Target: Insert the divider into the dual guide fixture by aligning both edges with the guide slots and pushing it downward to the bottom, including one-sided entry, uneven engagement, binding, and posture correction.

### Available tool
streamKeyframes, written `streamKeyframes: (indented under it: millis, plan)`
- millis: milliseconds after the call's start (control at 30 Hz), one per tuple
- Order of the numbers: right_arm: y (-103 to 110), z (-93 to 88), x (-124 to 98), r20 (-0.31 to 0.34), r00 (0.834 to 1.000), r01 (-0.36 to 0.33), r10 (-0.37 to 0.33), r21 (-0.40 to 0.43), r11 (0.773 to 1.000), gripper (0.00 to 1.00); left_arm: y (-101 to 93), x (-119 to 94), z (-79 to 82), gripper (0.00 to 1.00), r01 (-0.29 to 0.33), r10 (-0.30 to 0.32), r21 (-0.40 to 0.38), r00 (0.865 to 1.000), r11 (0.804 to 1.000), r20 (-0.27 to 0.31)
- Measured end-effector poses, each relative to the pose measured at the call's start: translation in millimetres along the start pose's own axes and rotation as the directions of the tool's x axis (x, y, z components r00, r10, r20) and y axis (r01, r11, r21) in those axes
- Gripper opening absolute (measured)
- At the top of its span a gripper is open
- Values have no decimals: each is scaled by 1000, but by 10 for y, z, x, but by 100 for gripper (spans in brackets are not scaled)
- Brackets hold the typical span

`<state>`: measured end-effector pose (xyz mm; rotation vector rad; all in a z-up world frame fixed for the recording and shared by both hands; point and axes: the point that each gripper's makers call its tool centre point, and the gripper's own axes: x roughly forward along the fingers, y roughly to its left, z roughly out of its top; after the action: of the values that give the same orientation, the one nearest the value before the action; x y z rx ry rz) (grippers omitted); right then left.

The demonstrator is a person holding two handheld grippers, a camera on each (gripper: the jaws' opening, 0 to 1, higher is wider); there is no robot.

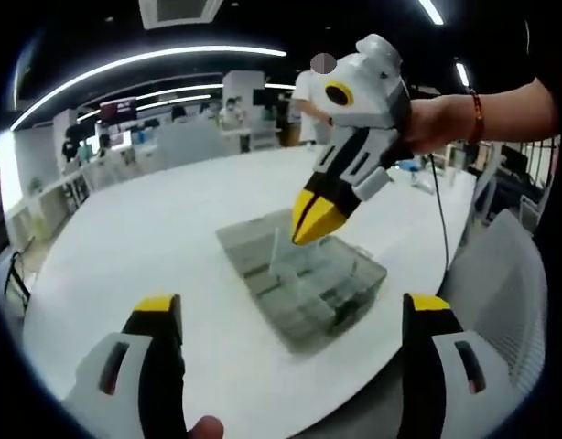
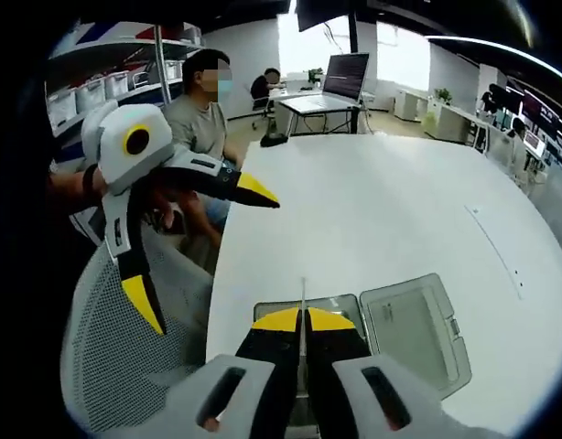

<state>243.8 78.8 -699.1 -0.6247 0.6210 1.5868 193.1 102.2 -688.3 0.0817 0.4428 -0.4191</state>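
White table [image 1: 171,229], mesh chair [image 2: 116,357] beside fixture [image 1: 304,279]

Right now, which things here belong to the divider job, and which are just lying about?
For the job:
- thin clear divider, pinched in the right tool
- clear plastic box with slots, lid open
- left tool, open, holding nothing

Just around:
- mesh chair
- desk with monitor
- seated person

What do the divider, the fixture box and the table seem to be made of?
Divider: thin, clear sheet, probably plastic; it shows edge-on between the right gripper jaws. Fixture box: translucent grey plastic, since inner walls show through. Table: smooth white top, matte, likely laminate.
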Motion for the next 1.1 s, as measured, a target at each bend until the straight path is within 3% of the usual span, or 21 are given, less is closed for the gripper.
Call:
streamKeyframes:
  millis: [1100]
  plan:
    - [-30, -90, 223, -38, 999, -23, 22, -7, 1000, 0, 71, -67, -97, 99, -14, 14, -22, 1000, 1000, -13]
